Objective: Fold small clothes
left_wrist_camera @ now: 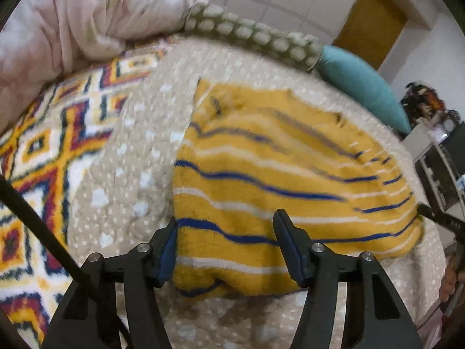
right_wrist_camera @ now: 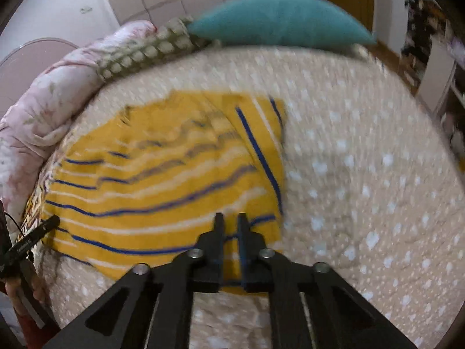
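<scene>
A fleecy yellow garment [left_wrist_camera: 261,168] with blue and white stripes lies flat on the beige dotted blanket [left_wrist_camera: 130,174]. My left gripper [left_wrist_camera: 226,225] is open and straddles its near left corner: one finger sits at the cloth's edge, the other rests on top. In the right wrist view the same garment [right_wrist_camera: 162,180] fills the left half, its right side folded over with a stripe running upright. My right gripper [right_wrist_camera: 231,218] is over the near right corner, its jaws almost together with striped fabric in the narrow gap.
A teal cushion [right_wrist_camera: 279,17], a knobbly green bolster [left_wrist_camera: 255,35] and a pink floral quilt [left_wrist_camera: 72,20] line the far side. A patterned rug-like throw [left_wrist_camera: 37,160] lies left. Shelving [left_wrist_camera: 441,160] stands at the right. A person's hand [right_wrist_camera: 17,290] shows at the lower left.
</scene>
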`<action>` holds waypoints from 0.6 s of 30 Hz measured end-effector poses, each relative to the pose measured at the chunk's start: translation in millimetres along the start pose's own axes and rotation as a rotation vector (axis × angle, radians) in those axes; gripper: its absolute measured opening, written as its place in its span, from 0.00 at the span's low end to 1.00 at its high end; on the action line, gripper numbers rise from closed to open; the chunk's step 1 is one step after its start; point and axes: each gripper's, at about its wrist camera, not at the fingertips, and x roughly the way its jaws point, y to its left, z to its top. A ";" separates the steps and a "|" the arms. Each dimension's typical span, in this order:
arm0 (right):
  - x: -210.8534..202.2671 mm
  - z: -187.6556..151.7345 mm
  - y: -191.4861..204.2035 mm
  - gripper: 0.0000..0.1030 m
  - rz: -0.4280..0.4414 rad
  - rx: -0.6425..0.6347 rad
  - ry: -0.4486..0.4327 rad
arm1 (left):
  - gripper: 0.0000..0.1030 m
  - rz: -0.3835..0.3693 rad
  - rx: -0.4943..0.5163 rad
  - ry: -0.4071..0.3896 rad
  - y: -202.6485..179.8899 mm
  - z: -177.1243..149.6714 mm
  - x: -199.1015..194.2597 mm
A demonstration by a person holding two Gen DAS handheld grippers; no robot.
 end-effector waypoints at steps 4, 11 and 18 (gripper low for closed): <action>-7.0 24.6 36.4 0.30 0.043 -0.063 -0.073 | 0.58 -0.058 -0.014 -0.052 -8.3 20.4 -9.5; 65.2 63.6 94.7 0.30 0.135 -0.129 0.021 | 0.58 0.029 0.009 0.004 -23.1 66.6 51.1; 116.4 81.8 61.4 0.29 0.060 -0.065 0.036 | 0.59 0.057 -0.055 0.046 5.7 83.6 83.5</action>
